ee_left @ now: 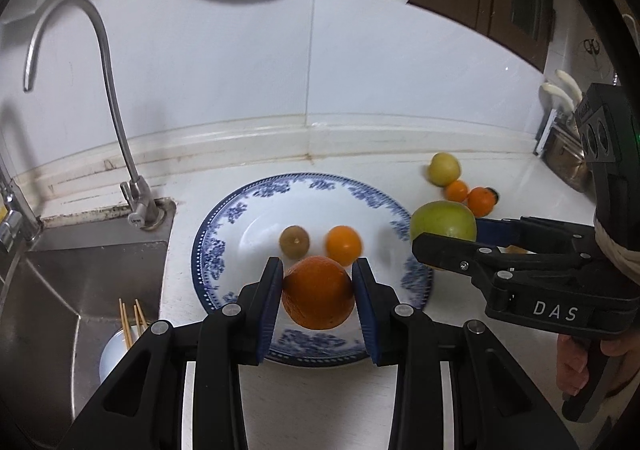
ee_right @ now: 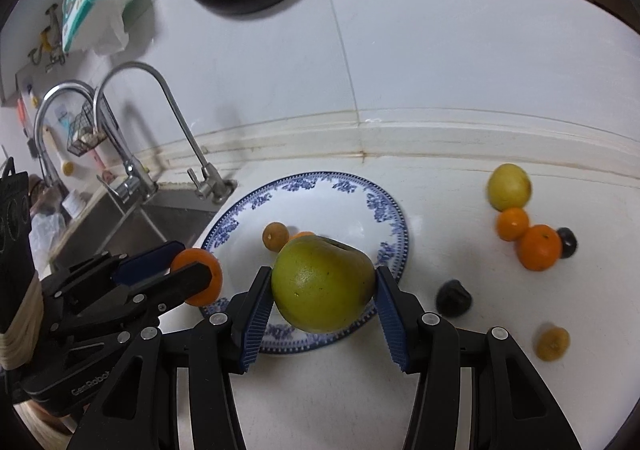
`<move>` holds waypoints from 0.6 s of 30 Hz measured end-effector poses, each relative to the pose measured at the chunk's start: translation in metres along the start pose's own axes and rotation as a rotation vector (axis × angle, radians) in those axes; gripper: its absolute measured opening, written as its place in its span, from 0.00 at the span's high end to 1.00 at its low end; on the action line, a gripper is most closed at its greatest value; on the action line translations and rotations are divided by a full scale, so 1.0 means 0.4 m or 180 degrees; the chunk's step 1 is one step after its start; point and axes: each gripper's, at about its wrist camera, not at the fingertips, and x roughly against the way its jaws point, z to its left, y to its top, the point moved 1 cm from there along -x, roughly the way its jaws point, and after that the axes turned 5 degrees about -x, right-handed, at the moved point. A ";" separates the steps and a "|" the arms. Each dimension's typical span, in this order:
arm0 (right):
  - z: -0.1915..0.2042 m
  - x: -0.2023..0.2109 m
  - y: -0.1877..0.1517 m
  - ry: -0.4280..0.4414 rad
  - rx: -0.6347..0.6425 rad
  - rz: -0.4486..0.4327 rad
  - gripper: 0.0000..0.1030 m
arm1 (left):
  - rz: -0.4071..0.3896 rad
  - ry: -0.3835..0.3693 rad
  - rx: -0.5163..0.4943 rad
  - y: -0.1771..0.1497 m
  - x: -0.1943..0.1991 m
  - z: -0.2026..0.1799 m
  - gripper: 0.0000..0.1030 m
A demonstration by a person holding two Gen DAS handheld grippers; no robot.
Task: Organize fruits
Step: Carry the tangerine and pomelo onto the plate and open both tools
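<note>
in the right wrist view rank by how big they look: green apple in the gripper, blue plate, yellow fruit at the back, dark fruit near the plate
1. blue plate
2. green apple, though it is close to the camera, so it looks enlarged
3. yellow fruit
4. dark fruit, not much smaller than the yellow fruit

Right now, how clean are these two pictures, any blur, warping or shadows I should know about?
Left wrist view: strong fisheye bending of the wall edge, the plate and its small fruits smeared, the held orange fairly sharp. Right wrist view: same warping, dark corners, the loose fruits at right blurred, the tap casting a soft shadow on the wall.
</note>
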 end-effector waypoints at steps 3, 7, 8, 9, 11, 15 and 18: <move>0.004 -0.039 0.003 -0.0012 0.0030 0.0101 0.50 | 0.0061 0.0015 0.0006 0.000 -0.028 0.021 0.66; 0.005 -0.077 0.004 -0.0035 0.0048 0.0195 0.50 | 0.0132 -0.0011 0.0040 0.000 -0.058 0.044 0.66; 0.005 -0.085 0.004 -0.0032 0.0050 0.0216 0.50 | 0.0160 -0.0023 0.0054 -0.001 -0.068 0.050 0.66; 0.006 -0.091 0.004 -0.0033 0.0061 0.0230 0.50 | 0.0177 -0.0031 0.0065 -0.002 -0.074 0.054 0.66; 0.008 -0.102 0.004 -0.0038 0.0082 0.0256 0.50 | 0.0209 -0.0041 0.0070 -0.003 -0.084 0.058 0.66; 0.010 -0.117 0.004 -0.0040 0.0106 0.0299 0.50 | 0.0279 -0.0062 0.0092 -0.009 -0.103 0.064 0.66; 0.009 -0.126 0.004 -0.0056 0.0105 0.0326 0.50 | 0.0294 -0.0070 0.0072 -0.011 -0.107 0.065 0.65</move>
